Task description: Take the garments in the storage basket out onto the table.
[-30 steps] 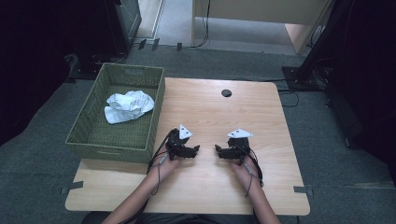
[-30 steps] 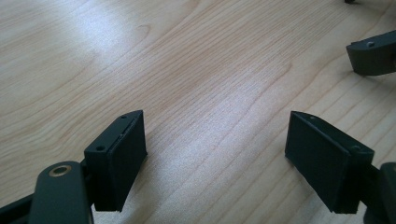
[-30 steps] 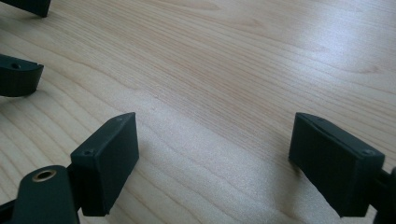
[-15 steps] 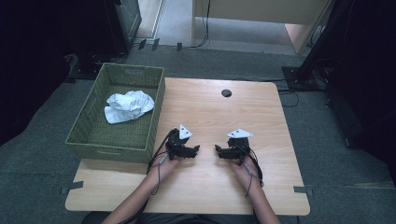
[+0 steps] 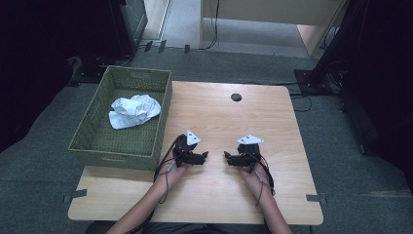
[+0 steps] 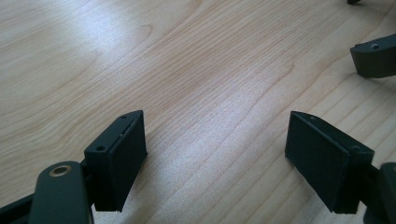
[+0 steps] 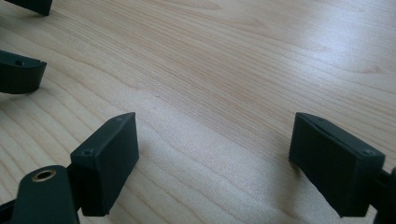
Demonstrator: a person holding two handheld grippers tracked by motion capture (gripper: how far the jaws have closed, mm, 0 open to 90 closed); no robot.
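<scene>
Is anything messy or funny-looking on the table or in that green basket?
Only one thing: the white cloth in the green basket is scrunched in a crumpled heap at its far end, not folded. The basket hangs partly off the table's left edge. Both claws, left and right, rest open and hold nothing.

Wooden table [image 5: 219,117]: green basket [image 5: 97,146] at left edge.

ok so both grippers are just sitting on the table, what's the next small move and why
Probably lift the left gripper and carry it toward the green basket, where the crumpled white cloth lies. Both the left gripper and the right gripper rest open on the bare table with nothing between their jaws, and the basket stands on the left gripper's side, so that hand seems best placed.
</scene>
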